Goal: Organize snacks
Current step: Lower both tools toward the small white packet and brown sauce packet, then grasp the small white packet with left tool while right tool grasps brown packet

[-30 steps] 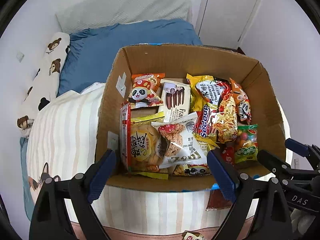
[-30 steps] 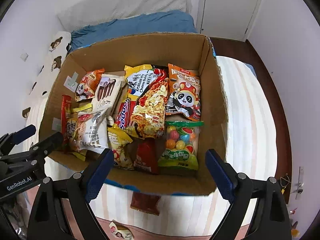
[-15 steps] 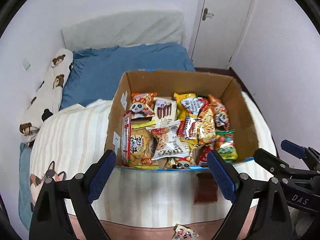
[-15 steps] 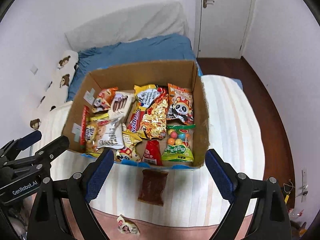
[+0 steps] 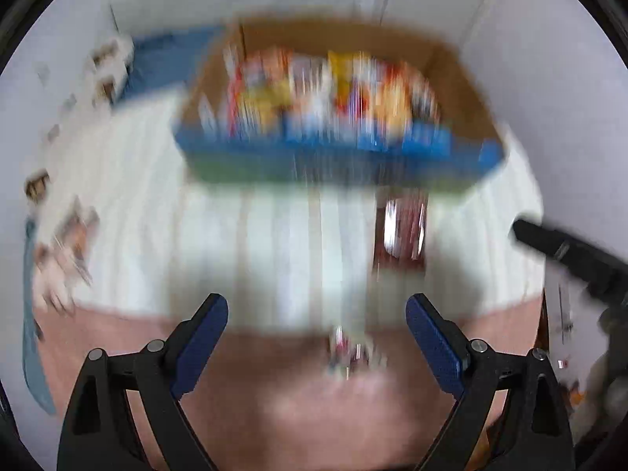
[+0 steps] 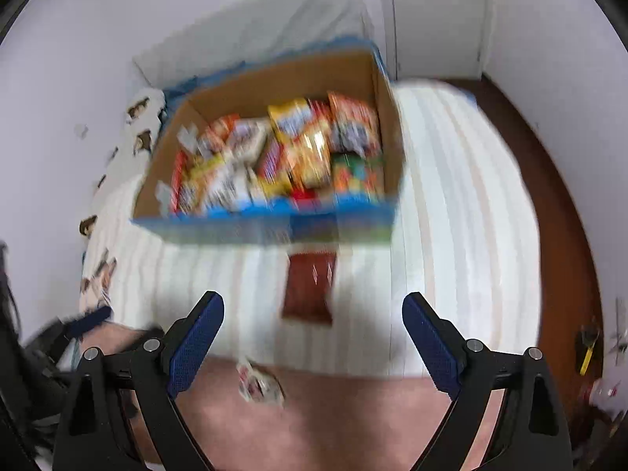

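Note:
A cardboard box [image 6: 388, 125] [image 5: 459, 78] packed with several snack packets sits on the striped bedspread, blurred by motion. In front of it lies a dark red-brown packet [image 6: 310, 290] [image 5: 404, 227] flat on the spread. Nearer, a small white and red packet [image 6: 259, 384] [image 5: 349, 353] rests on the pink strip at the bed's edge. My left gripper [image 5: 317, 337] hangs open and empty just above that small packet. My right gripper [image 6: 313, 333] is open and empty too, between the two loose packets. The other gripper shows at each view's side edge.
The striped bedspread [image 6: 451, 216] covers the bed, with a blue blanket and bear-print pillow [image 6: 145, 117] behind the box. White walls and a door [image 6: 435, 11] stand at the back. Dark wooden floor [image 6: 557, 204] runs along the right, with small items on it.
Both grippers have pulled back from over the box toward the bed's near edge. The box now sits farther up in each view, and the two loose packets have come into fuller view.

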The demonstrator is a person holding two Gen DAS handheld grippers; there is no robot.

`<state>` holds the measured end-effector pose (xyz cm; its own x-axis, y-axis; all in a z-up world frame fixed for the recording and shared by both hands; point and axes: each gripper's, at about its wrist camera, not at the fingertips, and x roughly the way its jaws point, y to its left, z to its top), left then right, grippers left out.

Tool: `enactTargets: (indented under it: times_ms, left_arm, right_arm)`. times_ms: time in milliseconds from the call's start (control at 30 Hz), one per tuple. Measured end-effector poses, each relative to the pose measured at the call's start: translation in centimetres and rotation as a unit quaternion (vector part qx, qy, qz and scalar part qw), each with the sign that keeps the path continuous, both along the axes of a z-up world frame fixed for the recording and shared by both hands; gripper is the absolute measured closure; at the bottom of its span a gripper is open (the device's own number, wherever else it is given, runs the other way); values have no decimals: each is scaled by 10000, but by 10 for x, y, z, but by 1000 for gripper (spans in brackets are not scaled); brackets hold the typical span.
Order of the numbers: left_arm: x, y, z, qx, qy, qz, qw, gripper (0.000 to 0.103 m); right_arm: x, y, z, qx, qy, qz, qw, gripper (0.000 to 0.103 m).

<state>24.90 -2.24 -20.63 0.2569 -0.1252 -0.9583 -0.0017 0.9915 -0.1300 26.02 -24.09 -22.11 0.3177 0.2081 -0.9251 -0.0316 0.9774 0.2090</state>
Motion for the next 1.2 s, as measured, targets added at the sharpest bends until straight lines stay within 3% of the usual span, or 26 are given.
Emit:
enactTargets:
  times_ms: [67,167,300,367,400,433,533,633,667,733,833,967,1033,1067,1200]
  left_arm:
    - [-6,-6,-38,-202,603,-17,9980,10]
    - [-9,-9,-78,-808,1297,270,9879,10]
    - [-3,-8,-118,-1614,1869,839,9654,12]
    - [2,-11,-131,-1749,1988,998,9591,18]
    - [5,-14,-137,-1687,2008,1034,9594,24]
    - [7,-17,-139,-1578,1999,1019,9616,42]
    - [10,-22,-135,-1359,1844,879,9694,43]
    - [13,-19,-121,-994,1591,674,9799,51]
    - [15,-16,-116,-824,1489,640,9833,59]
    - [21,-4,-107,-444,1281,599,9890,60]
    - [31,15,-103,-137,1163,665,9909,60]
    - [34,39,-108,-562,1336,959,9848,60]
    - [32,44,-105,-751,1327,1001,9832,60]
    - [30,44,-101,-801,1282,922,9842,60]
    - [24,28,-85,-594,1098,150,9921,55]
  right_arm:
    - [-6,-7,-20,48,182,-72,9998,11]
    - [-17,-20,-49,121,483,-229,9985,33]
    - [-26,-33,-70,213,644,-388,9969,33]
    - [-27,-39,-79,300,728,-473,9958,33]
    - [-24,-41,-82,332,779,-504,9951,33]
    - [-22,-42,-85,372,819,-535,9945,33]
    - [-9,-35,-94,369,855,-477,9945,33]
    - [8,-18,-101,335,839,-341,9953,33]
    - [16,-9,-105,326,813,-290,9957,33]
    - [29,6,-110,292,756,-266,9964,33]
    - [49,32,-123,154,690,-222,9973,33]
    - [69,59,-144,-170,780,-198,9966,33]
    - [70,66,-147,-348,720,-79,9968,38]
    - [68,68,-147,-434,676,50,9968,43]
    - [47,62,-147,-528,787,505,9942,43]
